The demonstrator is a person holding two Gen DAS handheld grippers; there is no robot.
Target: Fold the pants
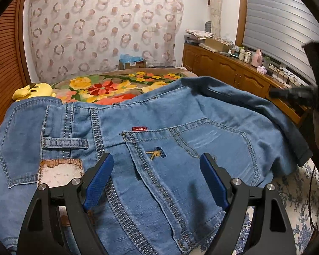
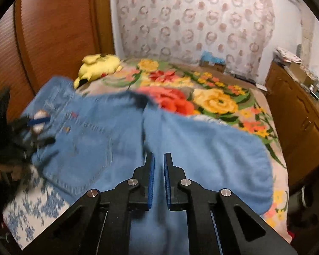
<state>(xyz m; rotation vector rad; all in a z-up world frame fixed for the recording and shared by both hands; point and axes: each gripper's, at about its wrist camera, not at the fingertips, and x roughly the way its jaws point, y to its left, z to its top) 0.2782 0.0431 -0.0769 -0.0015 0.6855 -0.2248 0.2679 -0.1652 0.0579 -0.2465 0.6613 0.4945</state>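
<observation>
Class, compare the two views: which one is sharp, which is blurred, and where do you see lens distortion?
Left wrist view: sharp, stitching on the jeans crisp; only the right gripper at the edge is smeared. Right wrist view: motion-blurred across the jeans and bedspread. Both: fisheye bends the walls, dark corners.

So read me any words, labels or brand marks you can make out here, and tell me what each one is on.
Nothing can be read for certain.
Red tab above the back pocket of the jeans: has lettering, too small to read.
Waistband patch: worn pale, no text left to read.
Cardboard box at the far end of the bed: a label, too small to read.
Bottles on the cabinet: labels too small.
</observation>
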